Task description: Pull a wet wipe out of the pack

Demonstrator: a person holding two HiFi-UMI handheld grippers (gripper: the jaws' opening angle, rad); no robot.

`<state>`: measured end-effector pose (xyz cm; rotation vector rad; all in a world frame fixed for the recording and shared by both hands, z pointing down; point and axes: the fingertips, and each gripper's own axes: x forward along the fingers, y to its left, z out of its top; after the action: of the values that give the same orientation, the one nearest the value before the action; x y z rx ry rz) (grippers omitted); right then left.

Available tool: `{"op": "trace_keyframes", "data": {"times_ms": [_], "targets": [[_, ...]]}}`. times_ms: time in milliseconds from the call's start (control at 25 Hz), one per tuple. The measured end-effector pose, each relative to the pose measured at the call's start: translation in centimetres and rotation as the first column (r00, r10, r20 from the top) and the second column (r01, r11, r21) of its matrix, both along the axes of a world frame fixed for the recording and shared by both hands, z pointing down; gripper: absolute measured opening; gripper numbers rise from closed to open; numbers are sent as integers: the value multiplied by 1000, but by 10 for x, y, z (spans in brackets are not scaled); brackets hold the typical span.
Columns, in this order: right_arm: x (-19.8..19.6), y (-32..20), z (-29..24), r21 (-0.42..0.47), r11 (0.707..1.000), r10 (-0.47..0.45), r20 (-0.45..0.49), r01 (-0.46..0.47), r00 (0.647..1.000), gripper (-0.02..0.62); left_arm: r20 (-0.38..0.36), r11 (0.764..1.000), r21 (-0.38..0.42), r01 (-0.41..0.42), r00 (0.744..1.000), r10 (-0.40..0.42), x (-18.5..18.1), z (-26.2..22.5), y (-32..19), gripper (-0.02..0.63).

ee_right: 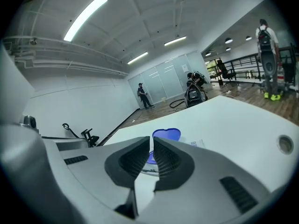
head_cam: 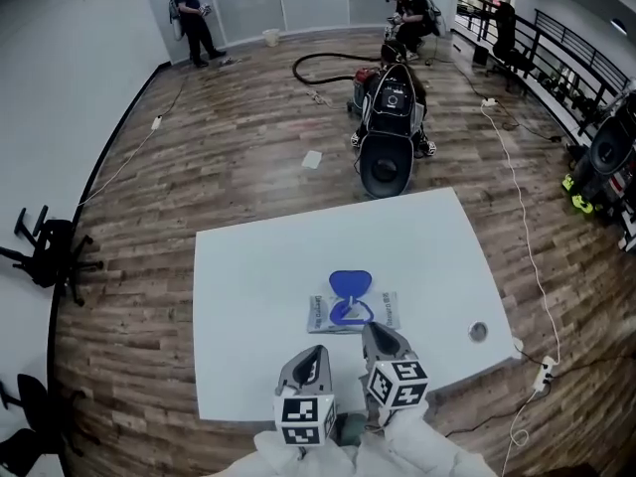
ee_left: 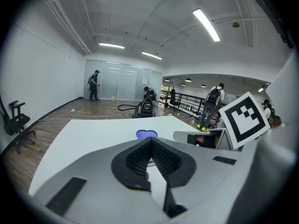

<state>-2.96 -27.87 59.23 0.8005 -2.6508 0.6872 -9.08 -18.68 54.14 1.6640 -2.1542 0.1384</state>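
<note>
The wet wipe pack (head_cam: 383,313) lies flat on the white table (head_cam: 258,266), near its front edge, with its blue lid (head_cam: 350,284) flipped open towards the far side. My left gripper (head_cam: 314,356) is shut and empty, hovering just short of the pack on its left. My right gripper (head_cam: 375,331) is shut too, with its tip right at the pack's near edge, and holds nothing. In the right gripper view the blue lid (ee_right: 166,134) and the pack's opening show just past the jaws. The left gripper view shows the lid (ee_left: 146,134) further ahead.
A small round metal disc (head_cam: 478,332) sits on the table to the right. Beyond the table stand a black machine (head_cam: 390,127) and a hose on the wood floor. Office chairs (head_cam: 45,251) are at the left, and a power strip (head_cam: 544,371) lies by the table's right corner. People stand far back.
</note>
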Motion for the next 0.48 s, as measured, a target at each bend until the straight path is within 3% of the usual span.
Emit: {"op": "trace_keyframes", "data": {"times_ms": [480], "targets": [[-22,-23,22,-13,999,-44,-52,43,998,61,13,999,-18,33,999,-33,-10,2,-6,0]]}}
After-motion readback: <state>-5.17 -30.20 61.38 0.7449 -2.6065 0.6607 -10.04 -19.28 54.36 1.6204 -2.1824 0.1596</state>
